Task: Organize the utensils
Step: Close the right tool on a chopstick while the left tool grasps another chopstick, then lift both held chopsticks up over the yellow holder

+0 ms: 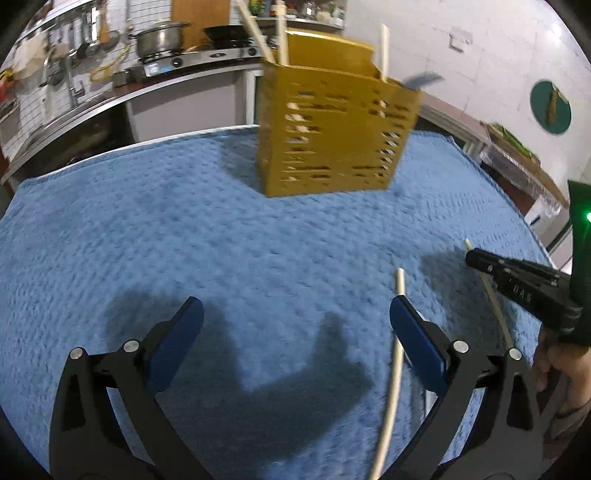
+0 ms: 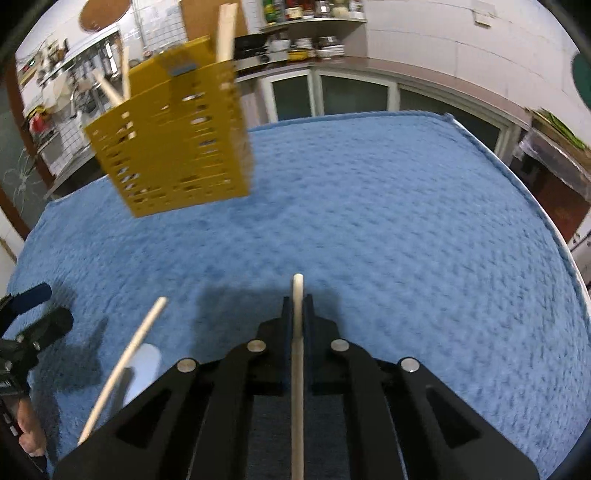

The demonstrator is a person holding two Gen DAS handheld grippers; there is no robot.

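A yellow slotted utensil holder [image 1: 328, 140] [image 2: 173, 144] stands on the blue towel [image 1: 184, 240] [image 2: 406, 221], with several chopsticks sticking out of its top. My right gripper [image 2: 297, 306] [image 1: 473, 258] is shut on a pale chopstick [image 2: 297, 369] [image 1: 496, 310], whose tip pokes out past the pads. A second chopstick [image 1: 394, 354] [image 2: 125, 358] lies on the towel just beside the right finger of my left gripper [image 1: 295, 310] [image 2: 44, 310]. That gripper is open, with nothing between its blue pads.
A small pale flat object [image 2: 146, 363] lies under the loose chopstick, partly hidden. Behind the table run a kitchen counter with a stove and a pot [image 1: 162, 37], and shelves of jars [image 2: 314, 22]. The table's edge [image 2: 554, 229] curves along the right.
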